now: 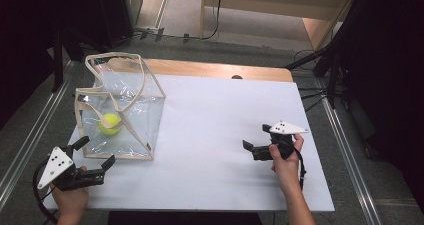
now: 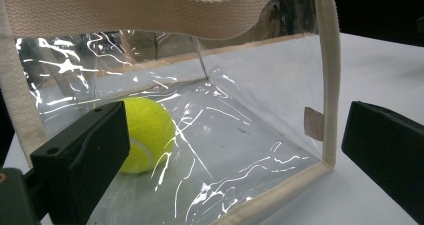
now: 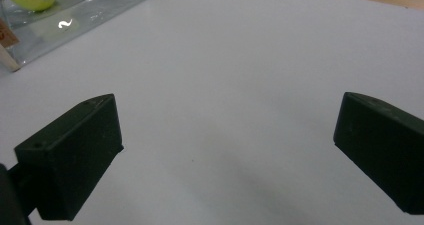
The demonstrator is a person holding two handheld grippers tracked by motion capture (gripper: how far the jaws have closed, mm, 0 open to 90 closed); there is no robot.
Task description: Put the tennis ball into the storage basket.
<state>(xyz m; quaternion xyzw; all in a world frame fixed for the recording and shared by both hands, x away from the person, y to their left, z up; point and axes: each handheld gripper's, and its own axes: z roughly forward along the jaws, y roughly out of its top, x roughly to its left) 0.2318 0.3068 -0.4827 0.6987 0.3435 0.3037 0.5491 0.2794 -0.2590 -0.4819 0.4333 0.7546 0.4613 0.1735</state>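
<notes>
A clear plastic tote bag (image 1: 122,112) with cream webbing trim is being shown standing at the left of the white desk (image 1: 220,135), and a yellow tennis ball (image 1: 110,123) is lying on its floor, near the left wall. The left gripper (image 1: 95,151) is being held just in front of the bag's near bottom edge, its jaws spread wide and gripping nothing. The right gripper (image 1: 256,141) is being held well apart from the bag over the bare desk, its jaws likewise parted and empty.

Trouble is being judged likely from the bag itself: the thin film is being left unsupported, so a push from a jaw could be folding a wall inward or sliding the whole bag across the smooth desk. The slack handles (image 2: 150,15) are drooping over the opening and could be snagged. The ball could be set rolling by any tilt.

A small tan tag (image 2: 313,123) is being seen on the bag's corner seam; no writing on it can be read.
</notes>
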